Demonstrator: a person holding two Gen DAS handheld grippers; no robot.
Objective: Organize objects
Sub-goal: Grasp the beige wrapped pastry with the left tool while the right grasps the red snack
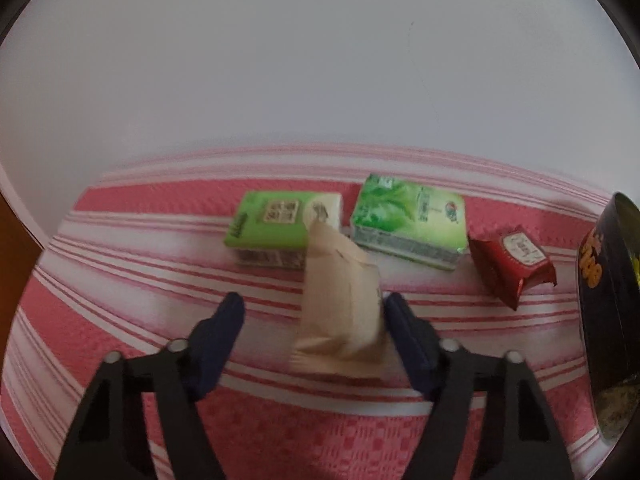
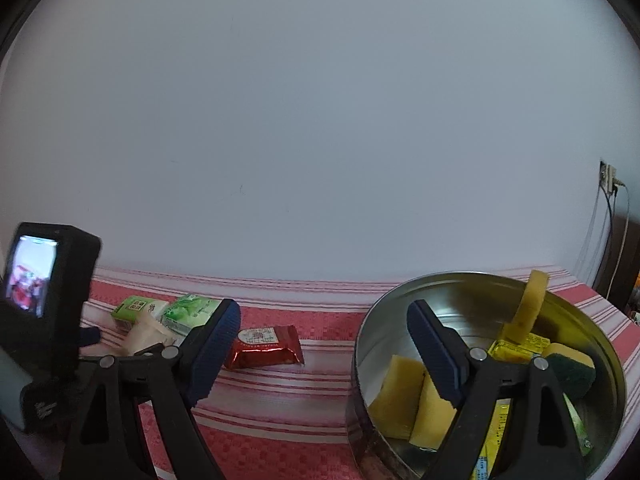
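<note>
**Asker:** On the tabletop [image 1: 120,240], under its red and white striped cloth, how much has been tidied?

**Describer:** Partly done, by my reading. At the right sits a round metal tin [image 2: 400,300] that already holds yellow sponges [image 2: 394,396], a green-backed sponge [image 2: 570,368] and some yellow sachets. Loose on the cloth lie four packets: a beige packet [image 1: 340,312], a light green tissue pack [image 1: 272,220], a darker green tissue pack [image 1: 412,220] beside it, and a red foil packet [image 1: 512,264] nearest the tin. Those four likely belong in the tin too.

**Asker:** What is the left gripper doing?

**Describer:** The left gripper [image 1: 312,316] points down at the beige packet, which stands tilted between its jaws. The jaws are part open. The right pad touches the packet's edge; the left pad stands clear of it, so nothing is clamped yet.

**Asker:** And the right one?

**Describer:** The right gripper [image 2: 324,320] hangs with jaws wide apart and empty, one finger in front of the tin's opening, the other toward the green packs. It touches nothing.
</note>
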